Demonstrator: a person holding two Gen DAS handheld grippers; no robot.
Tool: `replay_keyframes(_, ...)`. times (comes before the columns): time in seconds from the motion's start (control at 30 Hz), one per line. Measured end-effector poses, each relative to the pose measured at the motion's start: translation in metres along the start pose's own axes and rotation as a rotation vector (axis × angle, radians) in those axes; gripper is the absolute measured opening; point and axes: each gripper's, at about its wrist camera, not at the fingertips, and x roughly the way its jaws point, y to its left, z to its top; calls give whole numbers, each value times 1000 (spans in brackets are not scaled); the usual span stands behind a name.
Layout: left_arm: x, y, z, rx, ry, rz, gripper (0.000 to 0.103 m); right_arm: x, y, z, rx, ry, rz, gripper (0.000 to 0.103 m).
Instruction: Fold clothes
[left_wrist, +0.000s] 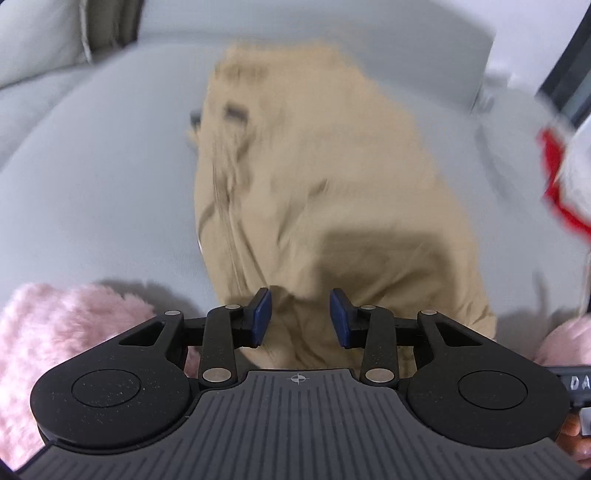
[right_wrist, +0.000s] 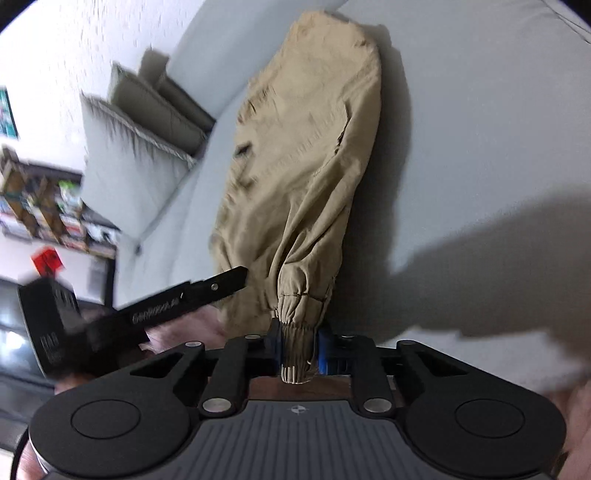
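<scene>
The right claw (right_wrist: 297, 347) grips the elastic cuff (right_wrist: 298, 350) of the tan trousers (right_wrist: 303, 155) on the grey sofa (right_wrist: 480, 129); the left claw (left_wrist: 300, 319) gapes above them.

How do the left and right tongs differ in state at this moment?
The left tongs stand open with a gap between the blue pads, gripping nothing; the right tongs are shut on the tan garment's elastic cuff. The left hover over the tan garment; the right lift its end. Both point along the same garment on the grey sofa.
</scene>
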Motion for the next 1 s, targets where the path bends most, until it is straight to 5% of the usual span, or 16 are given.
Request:
replay_keyframes(0.3,-45,-12,-12,40,-138,-55,40,-48,13,-21,42,-19,-36,18)
replay_keyframes(0.5,-44,-29,-15,114,-136,-99,40,-73,-3,-38,146,-62,-33,18)
replay_keyframes(0.73,-22,-59,16,254,-184,-112,28,-70,-7,-41,169,-52,-53,18)
replay_keyframes(0.87,1,-64,20,264,-112,-103,19,-76,-4,-39,167,-44,-46,18)
replay_keyframes(1.0,36,-72,5,381,97,-107,8,-84,-1,-42,150,-19,-47,18)
